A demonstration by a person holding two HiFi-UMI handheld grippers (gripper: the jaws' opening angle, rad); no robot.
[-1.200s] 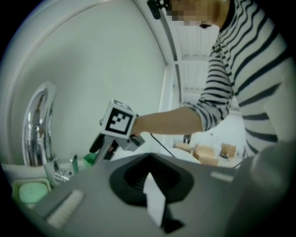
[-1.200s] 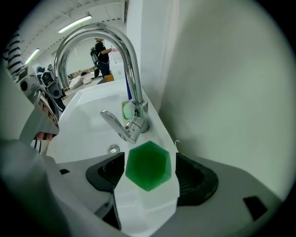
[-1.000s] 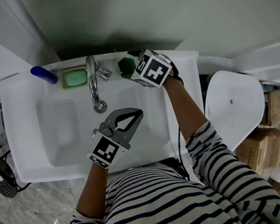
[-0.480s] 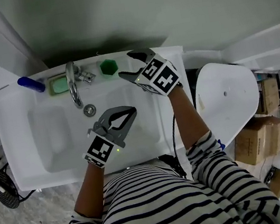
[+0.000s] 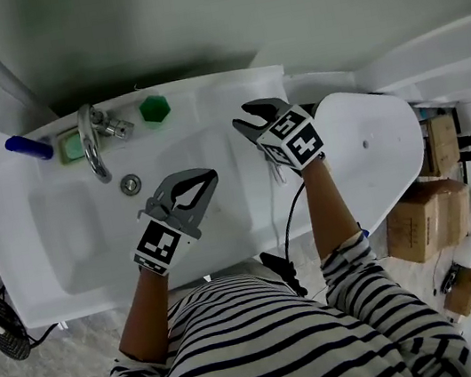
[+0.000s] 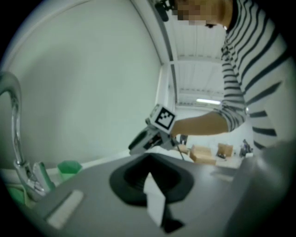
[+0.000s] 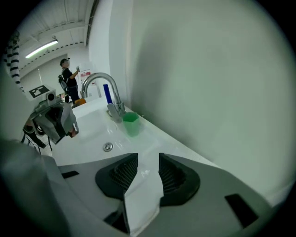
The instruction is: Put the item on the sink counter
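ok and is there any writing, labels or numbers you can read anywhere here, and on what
No text can be read anywhere.
Left cube and right cube: black-and-white square patterns, no letters.
Background sign and cardboard boxes: too small and blurred to read.
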